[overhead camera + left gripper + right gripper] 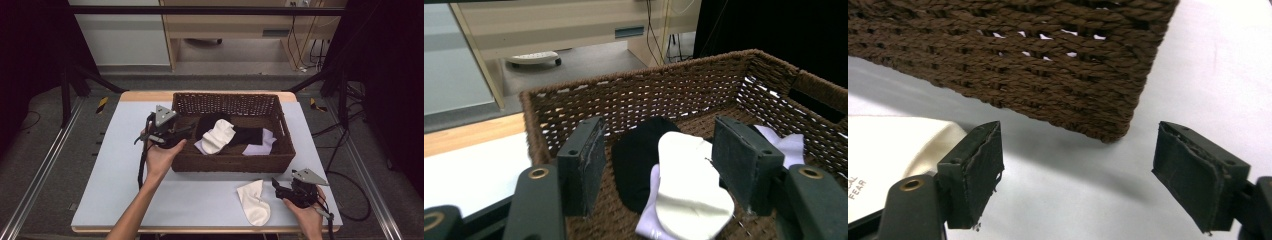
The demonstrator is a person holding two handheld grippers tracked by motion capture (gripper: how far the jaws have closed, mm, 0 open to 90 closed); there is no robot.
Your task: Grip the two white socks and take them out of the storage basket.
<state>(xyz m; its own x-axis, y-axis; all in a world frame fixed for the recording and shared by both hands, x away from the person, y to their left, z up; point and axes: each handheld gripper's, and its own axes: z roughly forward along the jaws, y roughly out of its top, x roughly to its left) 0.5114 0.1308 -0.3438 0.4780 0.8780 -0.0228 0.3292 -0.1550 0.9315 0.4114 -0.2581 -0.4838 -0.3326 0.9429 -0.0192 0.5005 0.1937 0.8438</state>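
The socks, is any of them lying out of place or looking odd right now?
One white sock lies alone on the table, outside the wicker basket, beside the open right gripper. The others, white, black and lilac, sit loosely piled inside the basket. Nothing looks damaged.

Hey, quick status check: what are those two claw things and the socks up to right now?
Left gripper open over basket, holding nothing. Right gripper open, empty, beside white sock on table. Nothing in the way.
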